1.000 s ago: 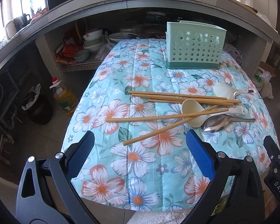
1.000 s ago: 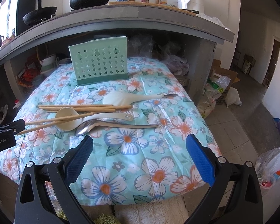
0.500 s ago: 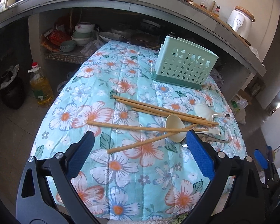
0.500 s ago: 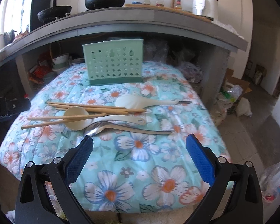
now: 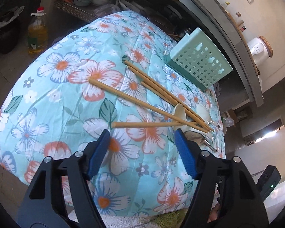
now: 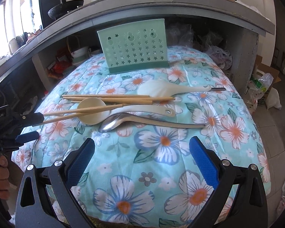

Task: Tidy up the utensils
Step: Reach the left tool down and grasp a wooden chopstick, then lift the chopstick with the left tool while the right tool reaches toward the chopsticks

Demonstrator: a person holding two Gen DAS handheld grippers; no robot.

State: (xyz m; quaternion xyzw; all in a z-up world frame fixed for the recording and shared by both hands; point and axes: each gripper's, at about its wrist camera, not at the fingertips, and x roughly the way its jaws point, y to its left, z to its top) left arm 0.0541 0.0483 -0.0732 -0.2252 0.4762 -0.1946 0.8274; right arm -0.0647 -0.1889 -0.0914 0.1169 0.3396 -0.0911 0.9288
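1. On the desk with the flowered cloth [image 6: 161, 171], all utensils lie in one loose pile: wooden chopsticks [image 6: 112, 97], a cream ladle [image 6: 94, 113], a white rice paddle [image 6: 157, 90] and a steel spoon [image 6: 112, 124].
2. Behind the pile stands the green holder [image 6: 133, 46], upright and well apart from the utensils; no utensil shows above its rim.
3. The left gripper [image 5: 142, 142] is open wide and holds nothing. Its fingertips are just beside the near end of the lowest chopstick [image 5: 142, 124].
4. The right gripper [image 6: 142, 152] is also open wide and empty, near the spoon but not touching it.
5. The chopsticks look light, thin and stiff. They can roll or slip between the pads, so it seems better to take one near its free end, away from the crossing.
6. Two chopsticks rest across the ladle bowl, so lifting the ladle first would probably disturb them.
7. The steel spoon is likely smooth and heavier; its long handle [image 6: 171, 124] is the free part to grip.
8. The paddle and ladle seem to be plastic, light, with easy handles.
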